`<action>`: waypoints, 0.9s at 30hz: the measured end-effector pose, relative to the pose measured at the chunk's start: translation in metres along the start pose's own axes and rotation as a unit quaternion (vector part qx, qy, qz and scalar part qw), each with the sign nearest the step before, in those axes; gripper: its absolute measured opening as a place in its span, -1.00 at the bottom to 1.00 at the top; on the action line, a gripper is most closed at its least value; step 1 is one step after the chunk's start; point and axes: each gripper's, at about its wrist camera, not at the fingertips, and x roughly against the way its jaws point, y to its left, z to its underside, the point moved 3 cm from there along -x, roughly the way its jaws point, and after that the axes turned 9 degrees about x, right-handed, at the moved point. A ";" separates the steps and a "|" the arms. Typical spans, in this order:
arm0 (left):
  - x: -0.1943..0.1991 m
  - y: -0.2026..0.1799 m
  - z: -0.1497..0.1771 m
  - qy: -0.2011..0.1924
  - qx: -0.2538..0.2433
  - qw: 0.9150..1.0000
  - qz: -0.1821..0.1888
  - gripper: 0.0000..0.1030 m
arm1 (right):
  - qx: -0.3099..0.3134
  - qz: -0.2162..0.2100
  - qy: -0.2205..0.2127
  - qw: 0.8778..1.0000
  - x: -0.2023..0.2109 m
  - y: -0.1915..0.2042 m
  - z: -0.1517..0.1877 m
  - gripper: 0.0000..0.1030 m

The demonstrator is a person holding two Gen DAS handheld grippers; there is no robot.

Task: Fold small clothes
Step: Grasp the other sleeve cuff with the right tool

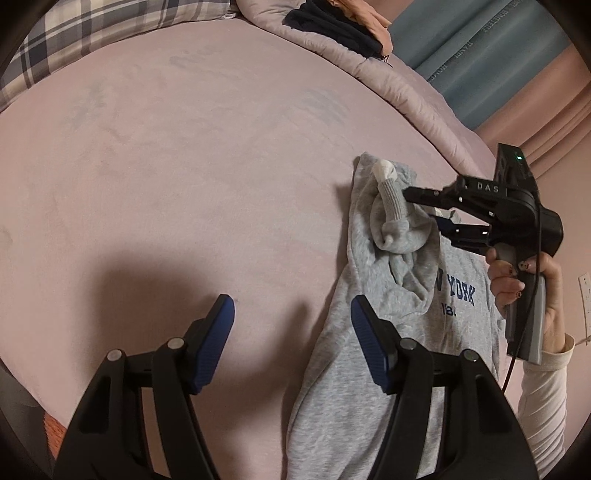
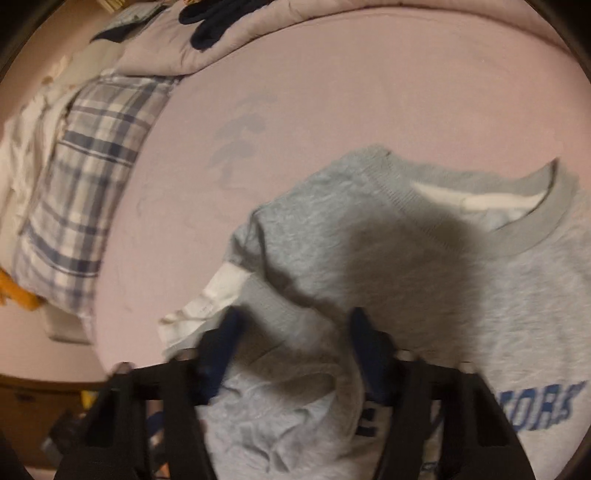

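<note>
A grey sweatshirt [image 1: 369, 369] with blue "NEW YORK" lettering lies on the pink bed sheet [image 1: 184, 166]. One sleeve [image 1: 395, 225] is bunched up on its chest, with the cuff and its white lining pointing up. My right gripper [image 1: 421, 206], held by a person's hand [image 1: 517, 280], reaches into that bunch from the right. In the blurred right wrist view the sweatshirt [image 2: 480, 295] fills the lower right, and the right gripper [image 2: 294, 325] has its jaws apart with sleeve fabric [image 2: 288, 280] between them, unsqueezed. My left gripper [image 1: 291, 306] is open at the sweatshirt's left edge, holding nothing.
A plaid pillow [image 1: 74, 37] lies at the head of the bed [image 2: 92, 166]. A rolled pink-grey quilt [image 1: 388, 85] runs along the far edge with a dark garment [image 1: 332, 26] on it. A blue curtain [image 1: 480, 55] hangs beyond. Bare sheet spreads left of the sweatshirt.
</note>
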 end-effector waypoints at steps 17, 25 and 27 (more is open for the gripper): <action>-0.012 -0.033 -0.013 0.005 -0.035 0.999 0.013 0.26 | -0.013 0.106 -0.216 0.971 0.129 -0.018 0.037 -0.79; -0.037 -0.056 -0.024 0.022 -0.066 0.998 0.006 0.26 | -0.136 0.194 -0.244 0.940 0.113 -0.066 0.097 -0.79; -0.044 -0.063 -0.028 0.024 -0.075 0.997 0.004 0.26 | -0.157 0.203 -0.216 0.942 0.097 -0.080 0.106 -0.79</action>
